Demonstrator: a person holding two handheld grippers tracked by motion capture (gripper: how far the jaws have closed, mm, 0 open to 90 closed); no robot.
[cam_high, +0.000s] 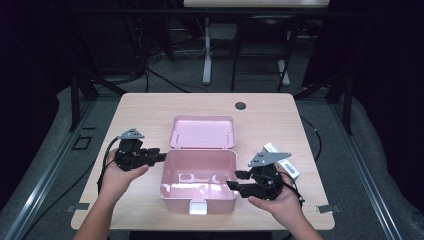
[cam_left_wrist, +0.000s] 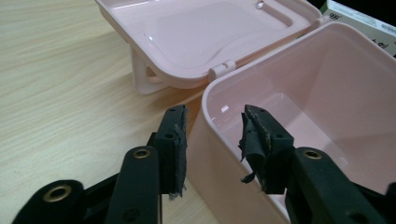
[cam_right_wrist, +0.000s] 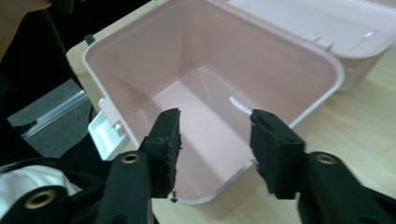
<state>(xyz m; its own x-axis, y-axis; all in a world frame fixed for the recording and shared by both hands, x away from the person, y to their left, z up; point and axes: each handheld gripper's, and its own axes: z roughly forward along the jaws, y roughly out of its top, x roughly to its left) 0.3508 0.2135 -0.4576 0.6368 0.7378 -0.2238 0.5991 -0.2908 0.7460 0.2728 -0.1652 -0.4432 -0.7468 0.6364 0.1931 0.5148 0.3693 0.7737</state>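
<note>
A pale wooden surface (cam_high: 150, 107) carries an open pink plastic box (cam_high: 198, 197), its lid (cam_high: 202, 131) folded flat behind. The left gripper (cam_high: 161, 156) straddles the box's left wall, jaws apart; the right gripper (cam_high: 233, 180) holds its jaws apart over the right rim. A white carton (cam_high: 291, 167) lies just beyond the right hand (cam_high: 280, 200).

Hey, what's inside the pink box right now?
Nothing: the pink box is open, its lid folded back, and its floor shows bare with only light glare. The right claw hides a bit of the near wall; the near corners can't be checked.
</note>
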